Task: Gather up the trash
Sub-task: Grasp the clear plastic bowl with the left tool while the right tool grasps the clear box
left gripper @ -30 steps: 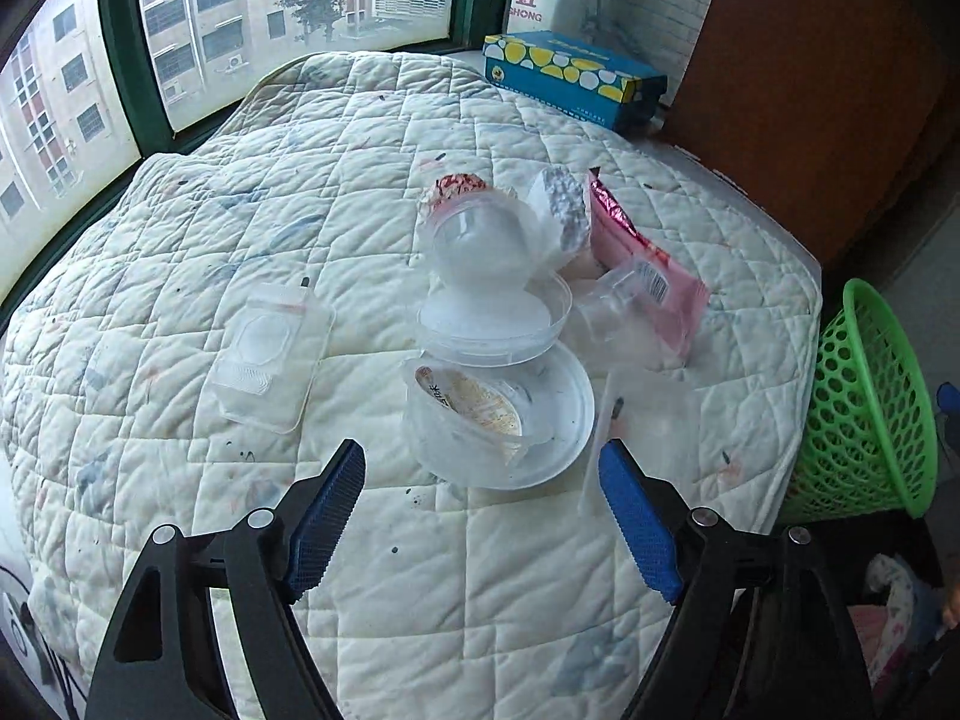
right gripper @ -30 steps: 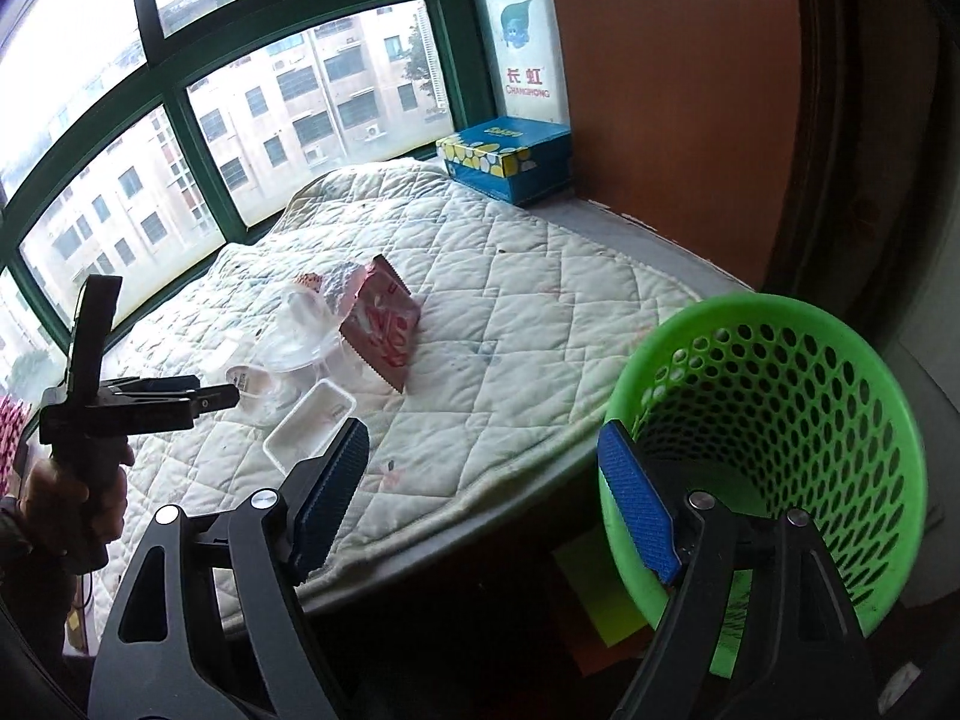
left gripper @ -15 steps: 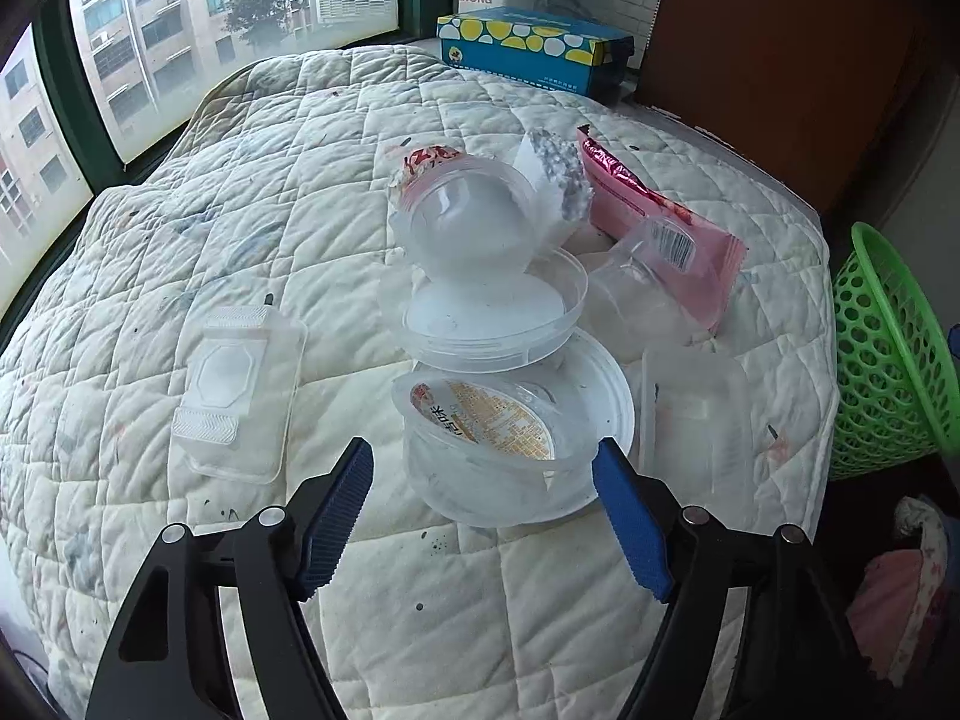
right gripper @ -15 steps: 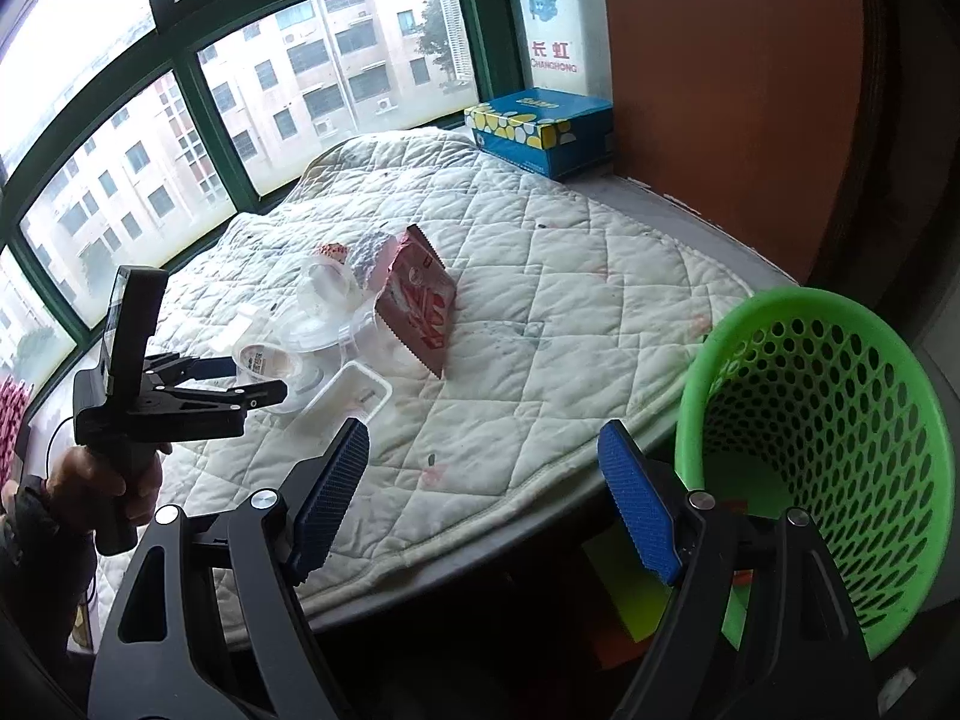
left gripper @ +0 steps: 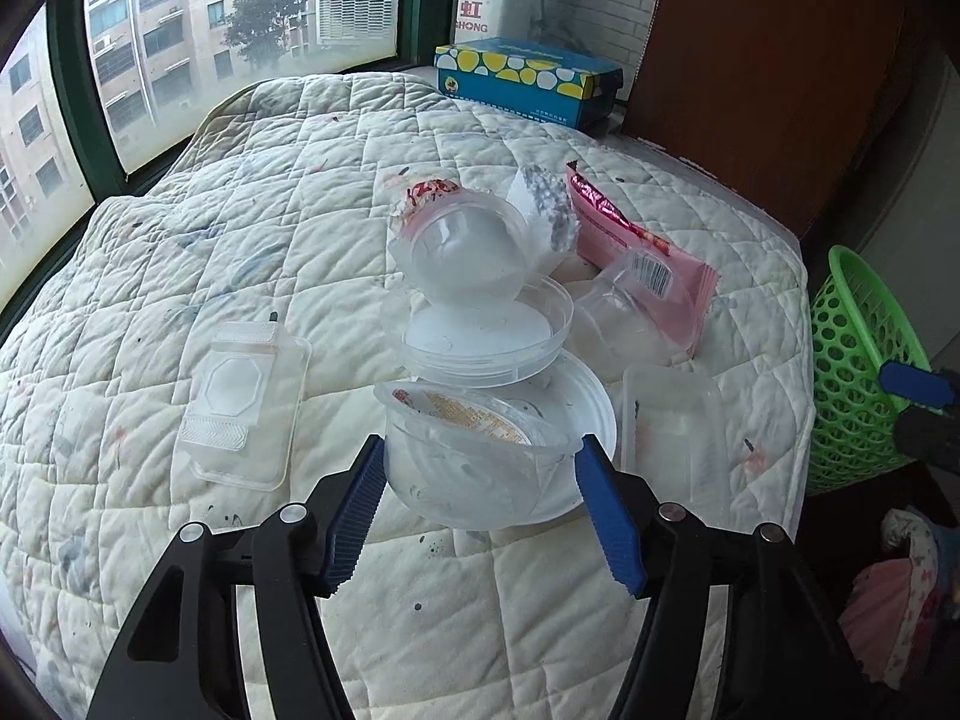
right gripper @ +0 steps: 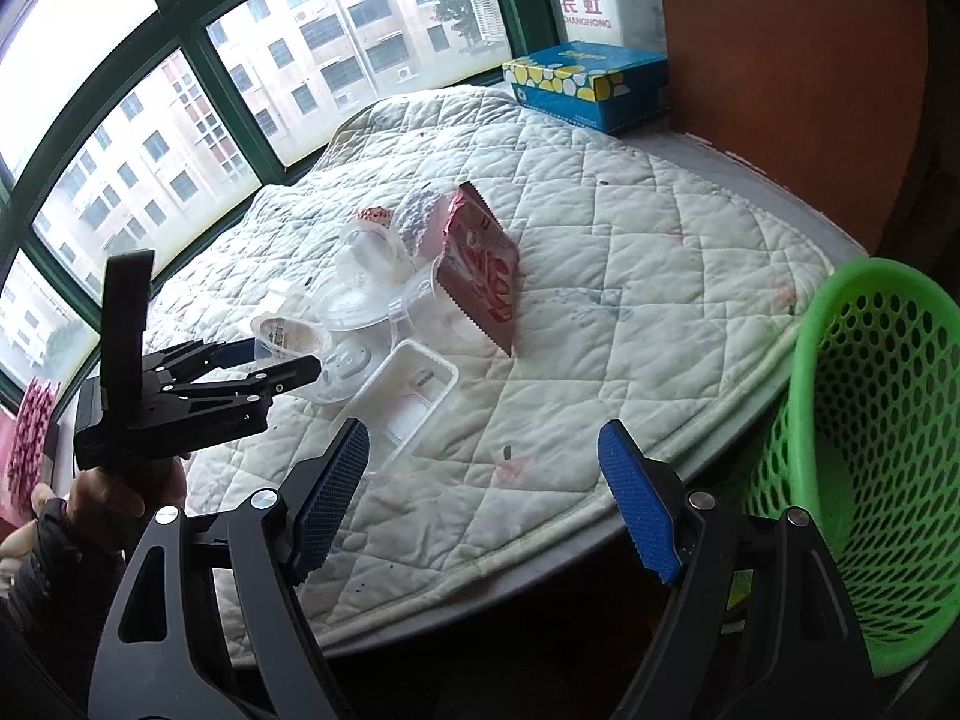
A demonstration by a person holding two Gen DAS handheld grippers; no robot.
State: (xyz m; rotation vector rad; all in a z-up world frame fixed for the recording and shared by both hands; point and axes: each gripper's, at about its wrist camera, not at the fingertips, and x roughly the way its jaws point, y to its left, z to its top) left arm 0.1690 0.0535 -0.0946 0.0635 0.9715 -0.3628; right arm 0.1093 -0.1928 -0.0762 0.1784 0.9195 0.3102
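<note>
Left claw (left gripper: pixel 480 498) stands spread wide around the nearest piece of trash, a clear plastic cup (left gripper: pixel 474 456) with a printed lid half peeled, its blue fingers (left gripper: pixel 357 504) flanking the cup's sides without visibly pressing them. This looks like the first pick of the job: the grasp is set up but not closed. To the left of the cup a flat clear blister tray (left gripper: pixel 243 402) lies alone on the quilted counter (left gripper: pixel 180 210); behind the cup sit a round clear tub (left gripper: pixel 480 336) and a tipped cup with a red-printed top (left gripper: pixel 462 240); further right are a pink snack wrapper (left gripper: pixel 636 264) and a shallow rectangular tray (left gripper: pixel 672 426). The green mesh basket (right gripper: pixel 870 420) waits past the counter's right edge, apparently with nothing of this pile in it yet. Right claw (right gripper: pixel 486 498) hangs spread and holding nothing, near that edge. Next the left claw needs to close gently, since thin plastic will likely buckle or slip, then lift and carry rightward to the basket.
</note>
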